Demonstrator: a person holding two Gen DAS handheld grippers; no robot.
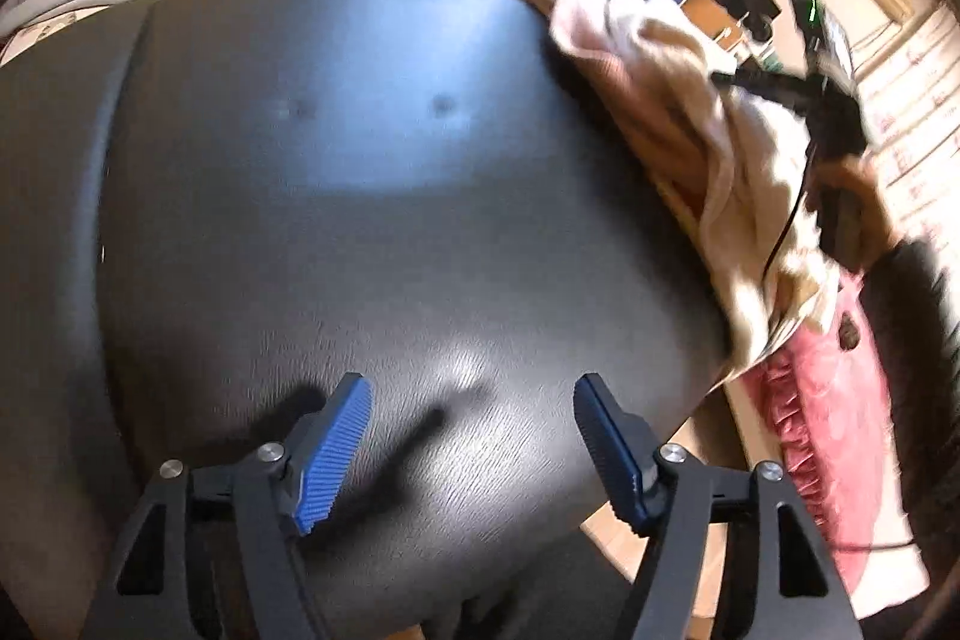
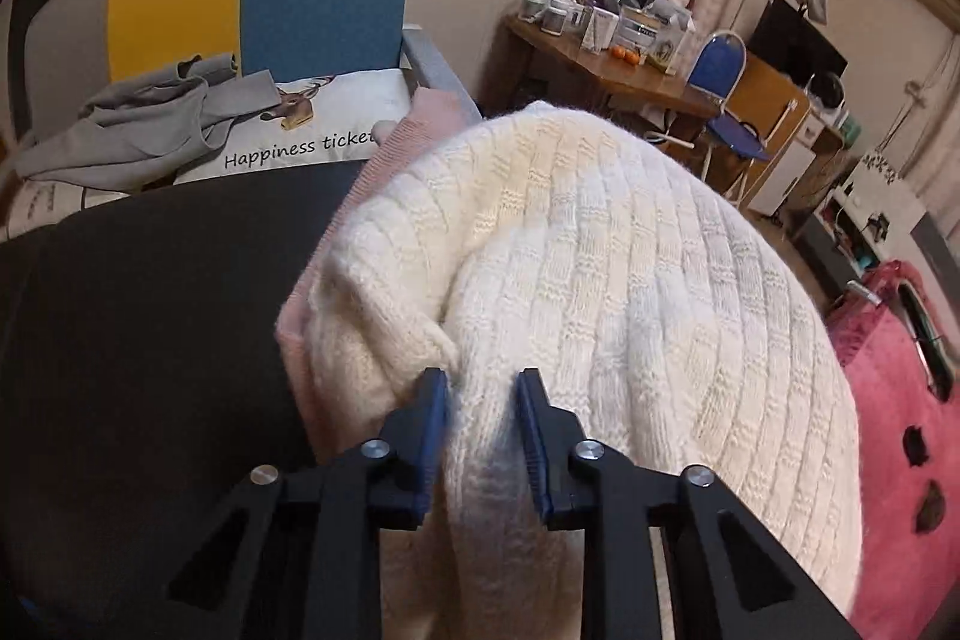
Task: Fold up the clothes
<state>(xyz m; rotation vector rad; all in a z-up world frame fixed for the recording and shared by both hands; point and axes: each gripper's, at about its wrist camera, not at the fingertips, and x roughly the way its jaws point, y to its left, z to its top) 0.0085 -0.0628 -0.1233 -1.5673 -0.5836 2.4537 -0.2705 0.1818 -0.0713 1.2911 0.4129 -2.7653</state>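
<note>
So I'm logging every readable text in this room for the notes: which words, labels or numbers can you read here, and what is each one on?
"Happiness ticke", cut off by the pink cloth: black script on the white cushion, under its deer picture.
Jars and boxes on the wooden desk: labels too small to read.
Left wrist view: blurred, nothing legible.

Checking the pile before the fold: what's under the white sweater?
A pink garment lies under the white sweater, its edge showing along the left side. Both rest on the black seat. Anything further beneath is covered.
</note>
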